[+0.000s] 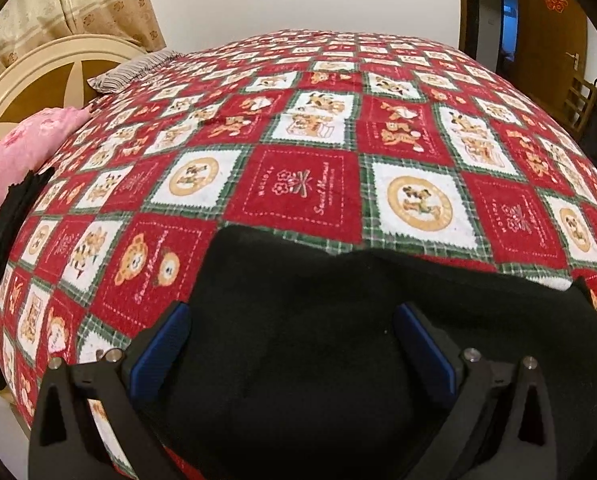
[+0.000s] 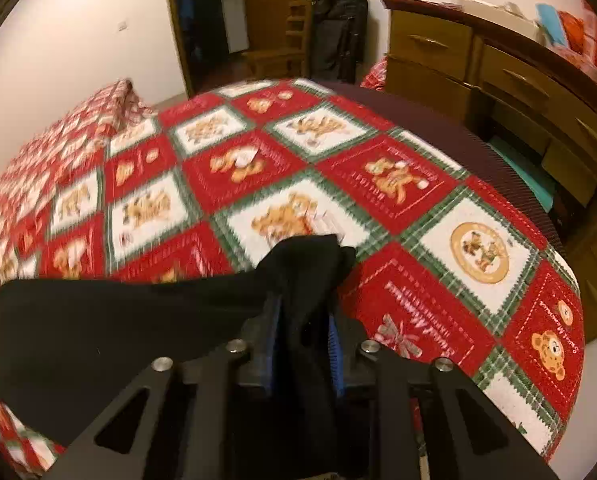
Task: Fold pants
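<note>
Left wrist view: black pants lie on the red, white and green patchwork blanket, filling the lower centre of the frame. Left gripper stands with jaws spread wide; blue pads sit apart at lower left and lower right, fabric lying between them, not pinched. Gripper released.

Upper left of the frame: cream headboard, striped pillow, pink pillow with a dark item lying against it. Upper right: wooden door.

Right wrist view: right gripper at lower centre, jaws drawn close on a bunched fold of the pants. Cloth rises out between the blue pads and spreads toward the left edge of the frame. Gripper clenched on the pants. Left part of the frame is motion-blurred.

Upper right: wooden dresser. Top centre: doorway and black bag.
</note>
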Action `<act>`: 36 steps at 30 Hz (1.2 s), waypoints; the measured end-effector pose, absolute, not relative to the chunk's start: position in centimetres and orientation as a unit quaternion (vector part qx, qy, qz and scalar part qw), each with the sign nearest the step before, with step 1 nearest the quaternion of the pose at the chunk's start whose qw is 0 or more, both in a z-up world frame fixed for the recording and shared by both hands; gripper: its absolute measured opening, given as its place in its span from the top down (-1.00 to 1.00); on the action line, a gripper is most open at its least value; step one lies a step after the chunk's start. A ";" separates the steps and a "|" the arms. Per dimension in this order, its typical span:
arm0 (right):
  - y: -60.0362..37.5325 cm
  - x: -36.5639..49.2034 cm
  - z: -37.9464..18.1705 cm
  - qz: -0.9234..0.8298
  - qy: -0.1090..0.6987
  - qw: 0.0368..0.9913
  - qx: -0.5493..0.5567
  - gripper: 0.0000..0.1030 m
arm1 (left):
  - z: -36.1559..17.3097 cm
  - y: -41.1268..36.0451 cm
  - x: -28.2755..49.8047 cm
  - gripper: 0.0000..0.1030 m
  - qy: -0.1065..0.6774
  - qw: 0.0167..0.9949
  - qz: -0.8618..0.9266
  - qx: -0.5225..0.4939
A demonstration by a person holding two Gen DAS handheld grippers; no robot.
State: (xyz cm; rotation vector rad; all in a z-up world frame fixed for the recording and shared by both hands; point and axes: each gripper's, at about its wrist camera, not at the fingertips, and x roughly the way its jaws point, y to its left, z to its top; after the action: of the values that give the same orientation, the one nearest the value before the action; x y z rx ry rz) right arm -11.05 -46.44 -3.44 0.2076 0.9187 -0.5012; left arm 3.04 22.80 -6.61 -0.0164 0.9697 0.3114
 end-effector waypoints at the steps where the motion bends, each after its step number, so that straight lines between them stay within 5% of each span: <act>1: -46.4 -10.8 -3.4 -0.245 0.442 0.858 0.090 0.25 | -6.6 22.8 3.2 -1.00 0.463 0.874 0.147 -0.005; 2: -46.4 -10.7 -3.4 -0.259 0.449 0.852 0.068 -0.02 | -6.6 22.8 3.3 -1.00 0.461 0.875 0.146 -0.003; 4: -46.7 -11.0 -3.4 -0.284 0.452 0.844 0.044 -0.19 | -6.9 22.8 3.6 -1.00 0.457 0.878 0.143 0.003; 9: -44.5 -13.6 0.9 -0.363 0.365 0.858 0.010 -0.19 | -6.4 22.8 3.9 -1.00 0.456 0.879 0.137 0.013; 14: -34.5 -10.4 4.5 -0.192 0.322 0.926 -0.041 -0.19 | -2.3 24.8 1.7 -0.99 0.408 0.902 0.139 -0.019; 15: -31.8 -8.9 4.4 -0.133 0.326 0.935 -0.044 -0.18 | -1.7 25.2 1.3 -0.99 0.403 0.904 0.143 -0.025; 18: -23.9 -5.2 2.4 0.030 0.362 0.931 -0.044 0.33 | -0.9 26.0 -0.2 -0.99 0.394 0.908 0.141 -0.029; 26: -5.7 2.3 -2.9 0.262 0.393 0.877 -0.087 0.34 | -4.4 26.3 -1.2 -0.99 0.431 0.887 0.162 -0.017; 36: -1.9 11.5 -8.3 0.273 0.484 0.831 -0.004 0.33 | -2.9 31.2 -2.8 -0.99 0.411 0.888 0.200 -0.049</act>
State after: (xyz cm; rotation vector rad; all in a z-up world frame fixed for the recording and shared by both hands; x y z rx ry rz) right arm 11.51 -1.94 -8.30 -0.0095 1.0274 0.5799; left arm -2.81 31.25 -2.87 -0.1027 0.8538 0.4158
